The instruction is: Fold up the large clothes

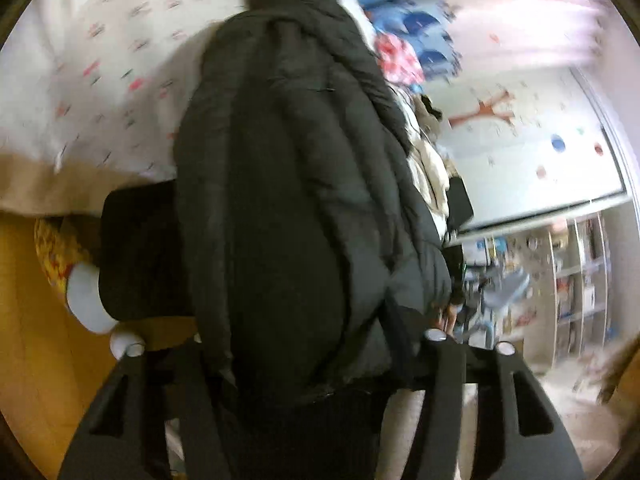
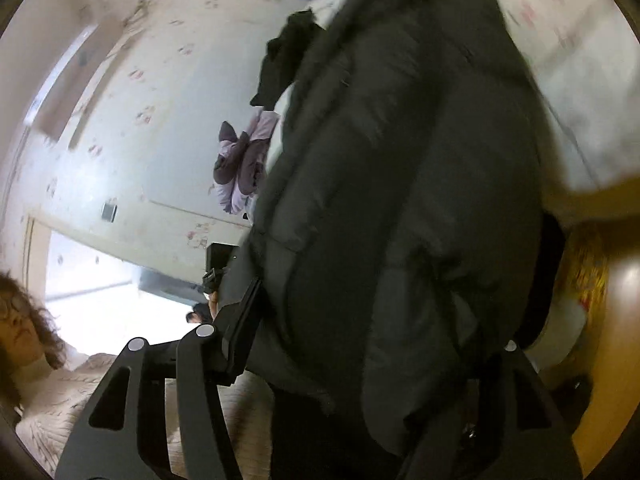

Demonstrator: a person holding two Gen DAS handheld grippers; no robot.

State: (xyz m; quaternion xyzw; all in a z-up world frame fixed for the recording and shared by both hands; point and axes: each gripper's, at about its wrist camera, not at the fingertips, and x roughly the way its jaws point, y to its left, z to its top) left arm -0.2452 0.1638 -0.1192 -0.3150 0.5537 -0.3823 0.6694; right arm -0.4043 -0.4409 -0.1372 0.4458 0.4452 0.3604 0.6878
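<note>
A large dark grey puffer jacket (image 1: 296,180) hangs bunched in front of the left wrist camera, its upper part trailing back onto the bed. My left gripper (image 1: 288,344) is shut on a thick fold of it, which fills the gap between the black fingers. In the right wrist view the same jacket (image 2: 400,160) takes up the middle and right of the picture. There too my right gripper (image 2: 372,344) is shut on a fat fold of the padded cloth. The fingertips of both grippers are partly hidden by fabric.
The bed carries a white sheet with small prints (image 1: 100,60), blue and red bedding (image 1: 416,28) and a pile of other clothes (image 1: 428,160). Purple-grey garments (image 2: 240,160) lie further off. A person in a cream knit sweater (image 2: 52,380) is at lower left. Shelves (image 1: 572,280) stand at the right.
</note>
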